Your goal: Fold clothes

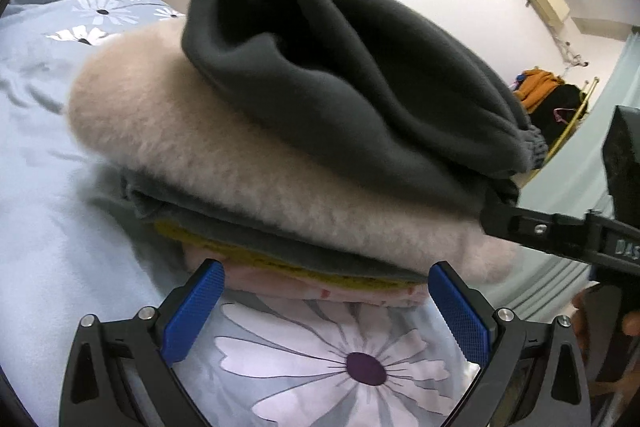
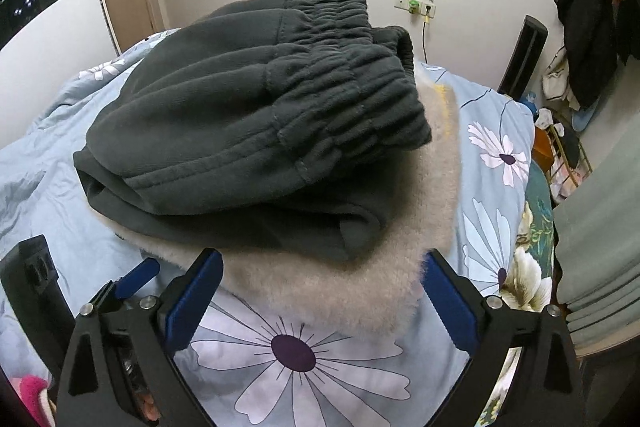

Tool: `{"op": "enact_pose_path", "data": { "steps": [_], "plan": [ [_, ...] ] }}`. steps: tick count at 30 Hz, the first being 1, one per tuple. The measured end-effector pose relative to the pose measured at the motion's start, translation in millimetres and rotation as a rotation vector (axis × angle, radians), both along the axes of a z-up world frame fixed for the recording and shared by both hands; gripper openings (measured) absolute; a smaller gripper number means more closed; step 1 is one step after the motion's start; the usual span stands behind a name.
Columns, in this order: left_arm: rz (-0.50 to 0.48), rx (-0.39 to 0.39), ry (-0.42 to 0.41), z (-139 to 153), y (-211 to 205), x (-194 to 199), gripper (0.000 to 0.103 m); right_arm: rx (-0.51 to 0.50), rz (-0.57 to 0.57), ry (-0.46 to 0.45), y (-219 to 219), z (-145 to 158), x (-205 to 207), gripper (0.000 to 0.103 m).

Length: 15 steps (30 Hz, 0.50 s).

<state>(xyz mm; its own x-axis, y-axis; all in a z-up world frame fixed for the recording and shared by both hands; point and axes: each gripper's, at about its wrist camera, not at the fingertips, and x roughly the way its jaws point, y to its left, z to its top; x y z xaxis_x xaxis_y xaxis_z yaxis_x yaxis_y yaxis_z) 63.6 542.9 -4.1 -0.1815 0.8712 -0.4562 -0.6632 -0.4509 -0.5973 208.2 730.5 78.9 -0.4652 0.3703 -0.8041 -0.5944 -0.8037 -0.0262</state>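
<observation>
A stack of folded clothes lies on the bed. Dark grey sweatpants [image 1: 340,75] [image 2: 256,123] with an elastic waistband lie on top of a cream fluffy garment [image 1: 208,155] [image 2: 340,291]. Below come a grey layer, a mustard layer [image 1: 224,251] and a pink cloth [image 1: 304,291]. My left gripper [image 1: 327,269] is open, its blue pads [image 1: 196,311] standing either side of the stack's lowest edge. My right gripper [image 2: 322,259] is open too, straddling the fluffy garment's near rim without pressing on it. Its black finger [image 1: 560,235] shows at the stack's right side in the left wrist view.
The bed wears a light blue duvet [image 2: 296,355] printed with white daisies. Beyond its right edge are a grey-green curtain [image 2: 596,247], a rack hung with dark and orange clothes [image 2: 588,39] and a cluttered basket. A wall socket [image 2: 416,5] sits behind the stack.
</observation>
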Motion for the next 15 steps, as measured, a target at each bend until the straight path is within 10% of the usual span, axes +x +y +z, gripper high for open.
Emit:
{"op": "enact_pose_path", "data": {
  "steps": [15],
  "plan": [
    [0.026, 0.032, -0.071, -5.0, -5.3, -18.4, 0.103, 0.032, -0.014, -0.023, -1.6, -0.2, -5.8, 0.103]
  ]
}}
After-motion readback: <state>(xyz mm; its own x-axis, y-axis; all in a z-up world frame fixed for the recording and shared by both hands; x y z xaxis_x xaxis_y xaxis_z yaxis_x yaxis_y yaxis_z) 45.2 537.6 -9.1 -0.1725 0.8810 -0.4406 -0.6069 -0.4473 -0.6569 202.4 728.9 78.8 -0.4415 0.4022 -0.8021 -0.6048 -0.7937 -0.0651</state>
